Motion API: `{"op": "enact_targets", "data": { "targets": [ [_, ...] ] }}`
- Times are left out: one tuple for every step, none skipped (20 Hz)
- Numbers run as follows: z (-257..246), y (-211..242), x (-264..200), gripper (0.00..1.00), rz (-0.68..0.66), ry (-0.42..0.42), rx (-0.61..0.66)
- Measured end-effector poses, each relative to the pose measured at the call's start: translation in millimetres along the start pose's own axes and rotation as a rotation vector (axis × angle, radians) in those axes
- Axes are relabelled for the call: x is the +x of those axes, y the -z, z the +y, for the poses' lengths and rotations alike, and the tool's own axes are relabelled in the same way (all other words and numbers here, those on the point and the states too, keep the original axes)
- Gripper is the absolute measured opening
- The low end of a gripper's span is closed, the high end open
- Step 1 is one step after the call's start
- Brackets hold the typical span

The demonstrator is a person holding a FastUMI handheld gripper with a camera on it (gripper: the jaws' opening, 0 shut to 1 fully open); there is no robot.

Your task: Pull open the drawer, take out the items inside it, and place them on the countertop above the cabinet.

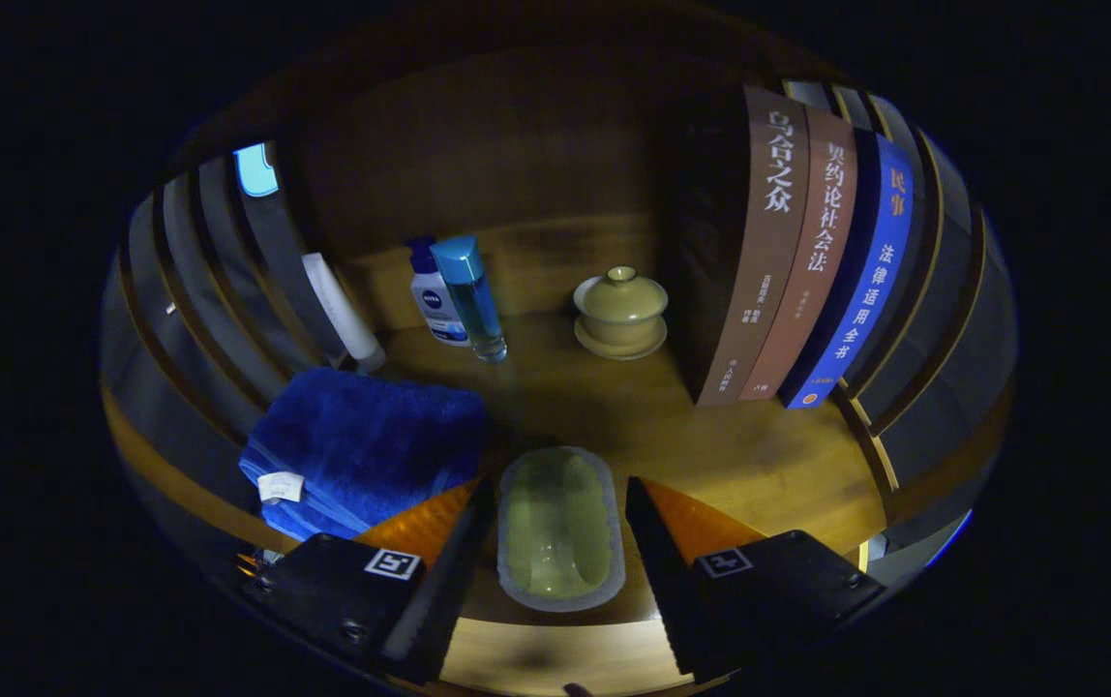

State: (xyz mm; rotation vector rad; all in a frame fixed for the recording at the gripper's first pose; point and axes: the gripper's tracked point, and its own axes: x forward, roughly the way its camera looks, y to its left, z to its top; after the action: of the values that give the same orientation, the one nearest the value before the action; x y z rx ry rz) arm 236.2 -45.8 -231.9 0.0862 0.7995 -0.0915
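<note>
Between the spread fingers of the gripper point(558, 528), an oval dish point(560, 528) is being framed on the countertop point(759, 455).
Neither finger is being pressed against it; a blue towel point(362, 445) is lying just left.

blue towel point(362, 447), green dish point(560, 528), wooden countertop point(759, 455)

glossy ceramic dish point(560, 528), plush cloth towel point(362, 445), smooth wooden countertop point(710, 436)

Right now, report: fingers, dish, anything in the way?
Fingers open, straddling the green oval dish on the countertop. Not pressing it. Blue towel close beside one finger.
</note>
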Motion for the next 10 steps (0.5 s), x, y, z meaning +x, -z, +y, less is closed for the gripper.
{"op": "enact_targets", "data": {
  "targets": [
    [1.1, -0.8, -5.8, 0.91, -0.021, -0.006, 0.005],
    [1.6, -0.7, -14.5, 0.98, -0.041, -0.013, 0.009],
    [2.7, 3.6, -19.3, 1.00, -0.056, -0.020, 0.012],
    [3.0, 8.9, -29.4, 1.00, -0.068, -0.024, 0.013],
    [3.0, 14.8, -37.4, 1.00, -0.088, -0.028, 0.016],
    [3.3, 18.7, -46.7, 1.00, -0.113, -0.031, 0.020],
    [4.7, 22.2, -57.4, 1.00, -0.145, -0.034, 0.021],
    [6.3, 25.6, -69.9, 1.00, -0.184, -0.037, 0.016],
    [9.1, 27.4, -86.2, 1.00, -0.243, -0.040, 0.009],
    [9.7, 28.8, -98.4, 1.00, -0.290, -0.037, 0.004]
  ]
}}
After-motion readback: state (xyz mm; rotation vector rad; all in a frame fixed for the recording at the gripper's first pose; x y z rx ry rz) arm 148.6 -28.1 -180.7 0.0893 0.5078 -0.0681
